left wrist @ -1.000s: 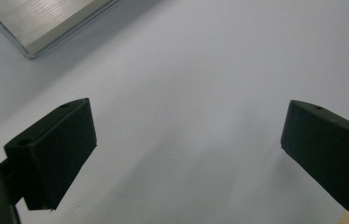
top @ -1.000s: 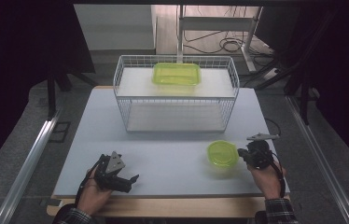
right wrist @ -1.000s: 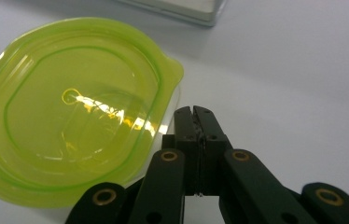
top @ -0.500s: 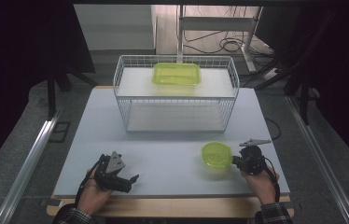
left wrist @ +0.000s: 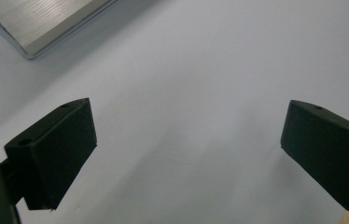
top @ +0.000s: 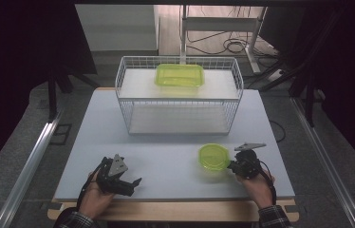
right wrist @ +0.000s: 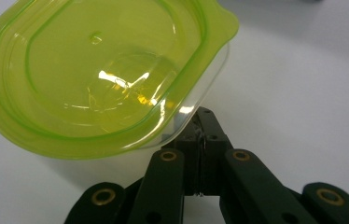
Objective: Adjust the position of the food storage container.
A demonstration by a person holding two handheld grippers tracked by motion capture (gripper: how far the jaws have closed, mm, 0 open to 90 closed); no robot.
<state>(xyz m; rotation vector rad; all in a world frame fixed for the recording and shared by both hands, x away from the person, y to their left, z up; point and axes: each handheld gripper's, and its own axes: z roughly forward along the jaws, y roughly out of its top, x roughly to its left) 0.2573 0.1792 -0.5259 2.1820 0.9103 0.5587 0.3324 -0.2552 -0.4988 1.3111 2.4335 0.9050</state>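
Observation:
A round clear container with a lime-green lid [top: 213, 156] is at the front right of the white table [top: 166, 142]. My right gripper [top: 233, 166] is shut on its right rim. In the right gripper view the closed jaws [right wrist: 199, 122] pinch the clear edge just under the lid [right wrist: 98, 74], and the container looks tilted. My left gripper [top: 135, 182] rests at the front left, held in a hand. Its jaws stand wide open [left wrist: 186, 149] over bare table with nothing between them.
A white wire rack [top: 178, 102] stands at the back middle of the table, with a rectangular green-lidded container [top: 179, 75] on its top shelf. A pale board with a metal edge [left wrist: 46, 23] crosses the corner of the left gripper view. Dark floor and rails flank the table.
My right gripper has moved left and slightly nearer with the round container in it. The left gripper has stayed where it was.

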